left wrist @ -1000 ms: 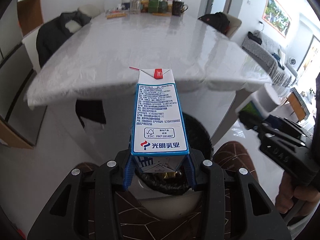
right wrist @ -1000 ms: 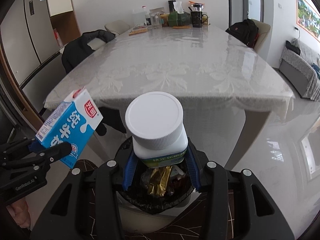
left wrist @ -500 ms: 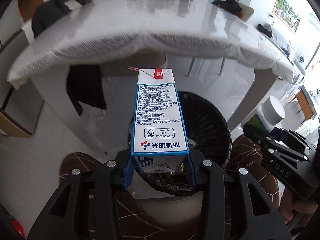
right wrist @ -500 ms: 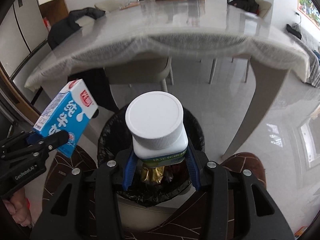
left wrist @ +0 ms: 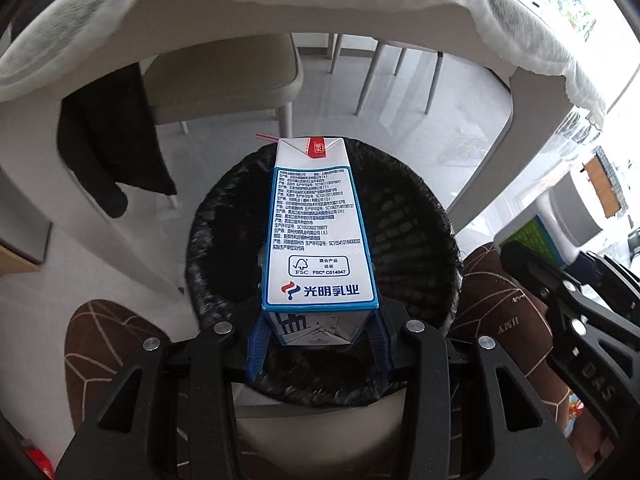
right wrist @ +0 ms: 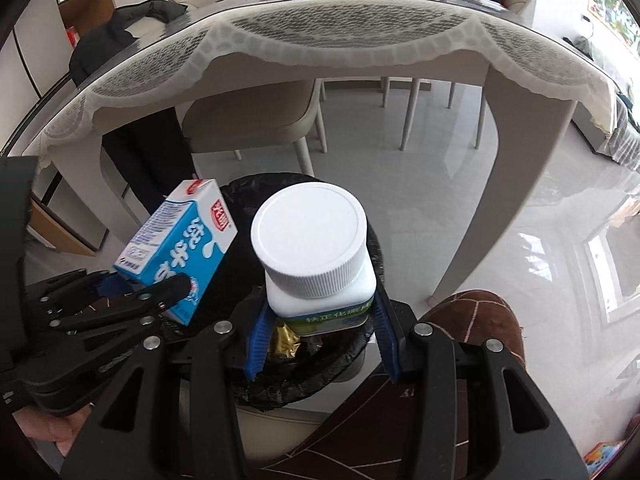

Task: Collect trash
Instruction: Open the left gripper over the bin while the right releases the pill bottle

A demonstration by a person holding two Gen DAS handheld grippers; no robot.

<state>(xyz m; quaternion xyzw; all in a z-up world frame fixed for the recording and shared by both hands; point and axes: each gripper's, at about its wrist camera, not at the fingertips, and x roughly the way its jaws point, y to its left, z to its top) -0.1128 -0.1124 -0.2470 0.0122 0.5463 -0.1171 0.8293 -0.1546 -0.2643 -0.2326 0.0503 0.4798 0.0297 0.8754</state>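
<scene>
Each tool is a black plastic frame of angular struts with triangular cut-outs, fastened by round silver screw heads along its upper edge. The left tool [left wrist: 318,340] ends in two blue ribbed fingers [left wrist: 256,346], and the right tool [right wrist: 320,332] carries the same blue ribbed fingers [right wrist: 256,340]. Seen from the left camera, the right tool's side bears raised grey lettering, partly legible as "DAS". Seen from the right camera, the left tool's black linkage shows small silver rivets.
</scene>
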